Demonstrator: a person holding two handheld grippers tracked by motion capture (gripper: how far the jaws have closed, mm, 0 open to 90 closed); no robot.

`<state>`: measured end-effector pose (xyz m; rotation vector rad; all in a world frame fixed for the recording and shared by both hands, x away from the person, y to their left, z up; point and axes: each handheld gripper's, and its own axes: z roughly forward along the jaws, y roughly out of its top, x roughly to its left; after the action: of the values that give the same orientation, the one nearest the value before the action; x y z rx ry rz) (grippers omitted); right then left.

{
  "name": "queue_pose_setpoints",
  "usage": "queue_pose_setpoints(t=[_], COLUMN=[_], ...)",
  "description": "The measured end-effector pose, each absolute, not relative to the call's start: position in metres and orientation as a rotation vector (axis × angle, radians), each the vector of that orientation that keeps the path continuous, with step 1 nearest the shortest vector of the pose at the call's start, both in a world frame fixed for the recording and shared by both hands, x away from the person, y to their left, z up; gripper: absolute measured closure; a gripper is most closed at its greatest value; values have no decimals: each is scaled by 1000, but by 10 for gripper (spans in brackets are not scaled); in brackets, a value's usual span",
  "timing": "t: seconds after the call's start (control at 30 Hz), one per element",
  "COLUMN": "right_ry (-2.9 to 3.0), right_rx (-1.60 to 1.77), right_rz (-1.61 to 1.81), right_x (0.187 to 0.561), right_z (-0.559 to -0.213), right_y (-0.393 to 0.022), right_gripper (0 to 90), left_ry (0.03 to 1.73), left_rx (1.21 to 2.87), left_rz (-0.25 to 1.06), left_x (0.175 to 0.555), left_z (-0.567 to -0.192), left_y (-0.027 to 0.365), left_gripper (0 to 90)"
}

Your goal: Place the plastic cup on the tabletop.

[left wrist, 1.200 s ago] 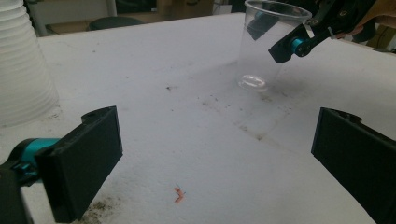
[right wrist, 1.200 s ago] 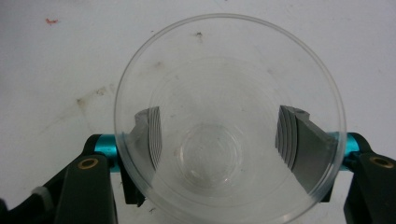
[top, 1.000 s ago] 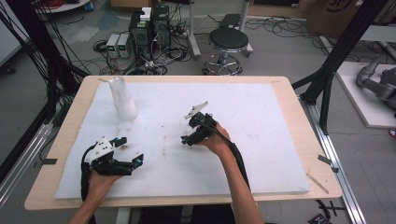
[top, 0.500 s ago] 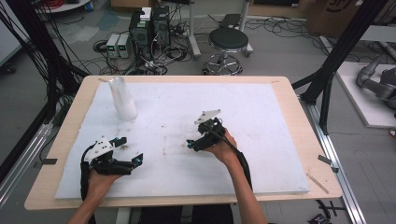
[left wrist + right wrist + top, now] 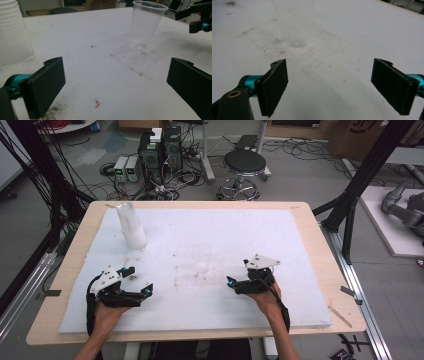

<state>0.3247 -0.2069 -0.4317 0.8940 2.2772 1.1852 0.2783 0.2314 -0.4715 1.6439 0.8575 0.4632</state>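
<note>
Resting low over the white bench (image 5: 210, 227) — left claw (image 5: 142, 282) and right claw (image 5: 235, 279) both agape, empty — clear cup (image 5: 147, 23) upright between.

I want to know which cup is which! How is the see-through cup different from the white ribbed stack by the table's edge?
The clear plastic cup is see-through; the white cup stack is solid white. The clear cup has smooth walls; the stack looks ribbed with many rims. The clear cup stands mouth up, narrow at the bottom; the stack widens toward its base. Both stand on the white foam board, untouched.
</note>
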Motion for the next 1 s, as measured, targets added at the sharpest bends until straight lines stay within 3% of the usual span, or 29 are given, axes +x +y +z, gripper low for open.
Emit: queue_pose_setpoints(t=[0.73, 1.0], right_ry=[2017, 2001], right_rx=[1027, 1031], right_rz=[1366, 1377], right_x=[299, 295], right_z=[-451, -450], right_y=[-269, -271], right_gripper=[143, 143], left_ry=[884, 878], left_rx=[1619, 1621], left_rz=[476, 480], left_x=[278, 277], left_z=[-472, -472], left_y=[233, 233], left_gripper=[18, 18])
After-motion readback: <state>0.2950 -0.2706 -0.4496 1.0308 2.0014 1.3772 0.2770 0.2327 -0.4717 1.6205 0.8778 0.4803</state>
